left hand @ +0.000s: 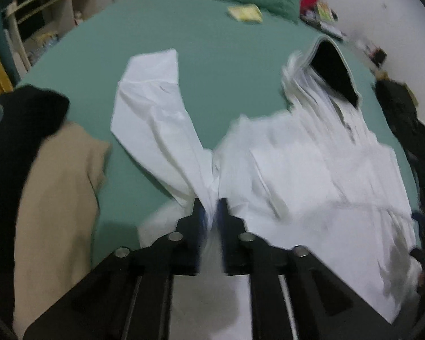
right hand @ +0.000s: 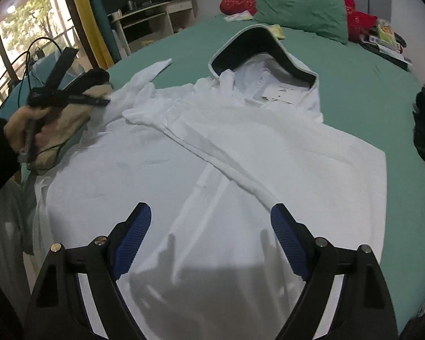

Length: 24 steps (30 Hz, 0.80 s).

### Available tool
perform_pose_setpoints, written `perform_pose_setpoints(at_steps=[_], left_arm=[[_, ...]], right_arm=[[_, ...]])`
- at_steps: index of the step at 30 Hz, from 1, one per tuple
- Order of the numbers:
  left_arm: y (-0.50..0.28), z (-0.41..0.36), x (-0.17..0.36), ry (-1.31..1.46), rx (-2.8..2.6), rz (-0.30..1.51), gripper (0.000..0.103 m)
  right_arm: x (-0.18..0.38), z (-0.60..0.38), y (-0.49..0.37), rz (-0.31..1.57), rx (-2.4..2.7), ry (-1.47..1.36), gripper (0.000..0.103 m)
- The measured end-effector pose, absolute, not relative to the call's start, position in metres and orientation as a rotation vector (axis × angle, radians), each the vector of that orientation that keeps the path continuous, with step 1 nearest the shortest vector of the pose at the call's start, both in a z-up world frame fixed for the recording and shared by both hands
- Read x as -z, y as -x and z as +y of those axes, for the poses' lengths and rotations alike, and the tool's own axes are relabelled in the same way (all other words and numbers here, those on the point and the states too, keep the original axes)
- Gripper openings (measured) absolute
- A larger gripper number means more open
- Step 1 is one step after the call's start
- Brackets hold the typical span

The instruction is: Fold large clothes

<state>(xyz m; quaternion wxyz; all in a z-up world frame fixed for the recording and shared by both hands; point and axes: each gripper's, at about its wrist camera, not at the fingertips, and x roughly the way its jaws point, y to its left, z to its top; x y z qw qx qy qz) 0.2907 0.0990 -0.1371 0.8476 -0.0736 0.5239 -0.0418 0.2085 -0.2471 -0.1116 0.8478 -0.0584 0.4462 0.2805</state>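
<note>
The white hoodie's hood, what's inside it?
Inside the hood of the white hoodie you can see a dark lining, standing open toward the camera. Whatever lies under the hoodie, beyond the green bed sheet around it, is covered.

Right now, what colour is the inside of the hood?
Black, or very dark, inside the hood of the white hoodie; clearest in the right wrist view.

hoodie [right hand: 212, 155] flat on bed [right hand: 368, 90]; pillow [right hand: 300, 14] behind; tan garment [left hand: 56, 198] left.
</note>
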Motion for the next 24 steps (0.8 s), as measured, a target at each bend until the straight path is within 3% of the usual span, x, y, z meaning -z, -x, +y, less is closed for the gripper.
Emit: perform_pose_setpoints(at_steps=[1,2,3,7,14,16,17,20,24], left_arm=[[-0.288,0.098,0.130,0.159,0.092,1.091,0.037],[-0.290,0.096,0.119,0.151,0.088,1.055,0.052],[-0.294,0.096,0.112,0.138,0.081,1.022,0.059],[-0.339,0.100,0.106,0.110,-0.017,0.946,0.060],[-0.422,0.121,0.184,-0.008,-0.167,1.013,0.061],[-0.424,0.123,0.182,-0.005,-0.126,0.999,0.042],[-0.424,0.121,0.178,-0.024,-0.105,0.992,0.001],[-0.415,0.126,0.150,0.064,-0.099,0.925,0.003],[-0.392,0.099,0.075,0.107,-0.055,0.723,0.003]], right_arm=[[0.112,-0.249,-0.208,0.936,-0.588,0.120,0.086],[0.114,-0.252,-0.208,0.933,-0.579,0.116,0.086],[0.117,-0.253,-0.208,0.932,-0.571,0.111,0.086],[0.123,-0.266,-0.213,0.920,-0.522,0.090,0.086],[0.137,-0.296,-0.236,0.931,-0.401,0.091,0.086],[0.138,-0.299,-0.242,0.939,-0.363,0.097,0.086],[0.137,-0.300,-0.245,0.938,-0.364,0.091,0.086],[0.130,-0.299,-0.248,0.914,-0.383,0.066,0.086],[0.114,-0.302,-0.238,0.866,-0.391,0.055,0.086]])
